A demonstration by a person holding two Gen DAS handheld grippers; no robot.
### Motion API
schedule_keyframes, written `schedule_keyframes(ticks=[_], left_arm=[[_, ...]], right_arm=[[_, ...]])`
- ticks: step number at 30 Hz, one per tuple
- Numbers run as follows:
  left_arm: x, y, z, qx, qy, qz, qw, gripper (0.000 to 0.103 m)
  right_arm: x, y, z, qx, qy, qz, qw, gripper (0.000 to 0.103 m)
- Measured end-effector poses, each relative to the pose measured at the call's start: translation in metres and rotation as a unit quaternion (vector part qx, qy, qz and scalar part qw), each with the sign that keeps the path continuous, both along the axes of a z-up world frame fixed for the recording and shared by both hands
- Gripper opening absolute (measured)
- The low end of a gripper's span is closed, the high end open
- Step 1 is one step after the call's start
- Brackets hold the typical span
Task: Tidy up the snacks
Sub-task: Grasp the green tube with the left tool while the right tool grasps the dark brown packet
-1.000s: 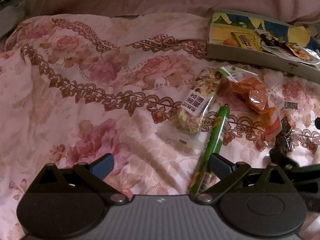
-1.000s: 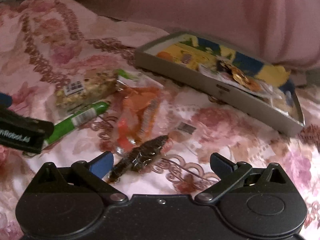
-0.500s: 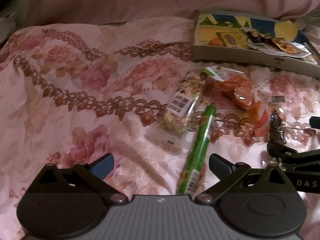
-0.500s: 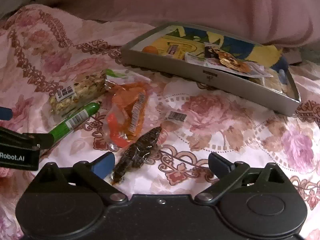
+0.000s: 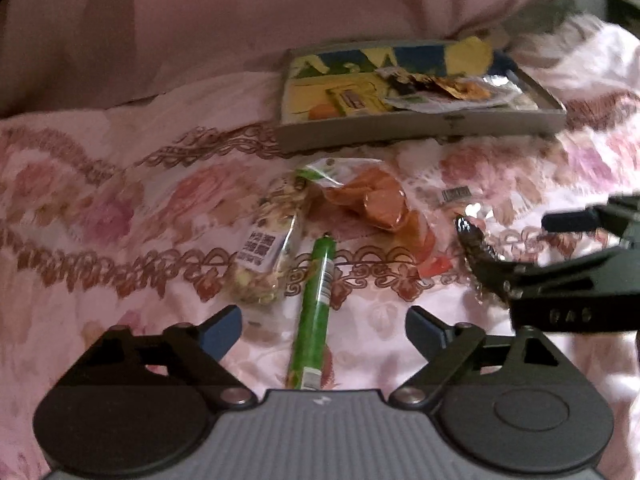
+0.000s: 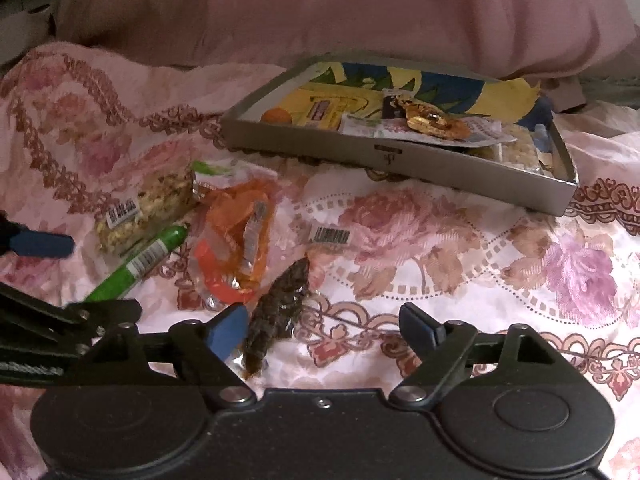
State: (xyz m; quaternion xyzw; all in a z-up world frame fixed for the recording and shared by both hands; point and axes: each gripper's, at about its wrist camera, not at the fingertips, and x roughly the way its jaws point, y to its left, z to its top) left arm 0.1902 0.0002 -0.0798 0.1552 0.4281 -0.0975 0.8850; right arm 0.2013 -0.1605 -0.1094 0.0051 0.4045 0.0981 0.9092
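Several snacks lie on a floral bedspread in front of a grey tin box [image 5: 420, 130] [image 6: 400, 160] holding a few wrappers. My left gripper [image 5: 324, 332] straddles a green stick pack [image 5: 314, 312] [image 6: 136, 264]; its jaws are closing with the pack between them, untouched. My right gripper [image 6: 322, 330] hangs over a dark dried snack [image 6: 276, 308] [image 5: 474, 240] that lies by its left finger; those jaws are closing too, and nothing is pressed. A clear nut pack [image 5: 266, 248] [image 6: 144, 208] and an orange pack [image 5: 380, 204] [image 6: 236, 244] lie between them and the box.
A pink pillow or quilt [image 6: 360, 12] rises behind the box. A small barcode label [image 6: 330, 236] lies loose on the spread. The right gripper's body [image 5: 580, 280] reaches into the left view at the right edge.
Both grippers' jaws have narrowed. The left view rolled and shifted so the green stick now sits centred between its fingers. The right gripper moved, bringing the dark snack beside its left finger.
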Motion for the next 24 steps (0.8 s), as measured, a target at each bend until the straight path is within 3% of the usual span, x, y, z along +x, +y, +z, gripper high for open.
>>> schedule_keyframes(ticks=[6,10,14,18,24], left_arm=[[0.011,0.004,-0.011,-0.005,0.030,0.009,0.9995,0.076],[0.016,0.008,-0.016,0.005,0.038,0.025,0.9990,0.068],[0.023,0.019,-0.019,-0.027,0.056,0.048,0.9969,0.060],[0.030,0.028,-0.022,-0.058,0.070,0.066,0.9936,0.054],[0.030,0.029,-0.023,-0.063,0.077,0.071,0.9924,0.053]], right_arm=[[0.008,-0.003,0.002,0.017,-0.011,0.010,1.000,0.082],[0.010,0.000,-0.004,0.023,0.003,0.021,0.999,0.071],[0.008,0.006,-0.009,0.030,0.007,0.034,0.999,0.064],[0.004,0.014,-0.013,0.027,0.007,0.048,0.998,0.064],[0.001,0.022,-0.015,0.001,-0.002,0.055,0.998,0.065]])
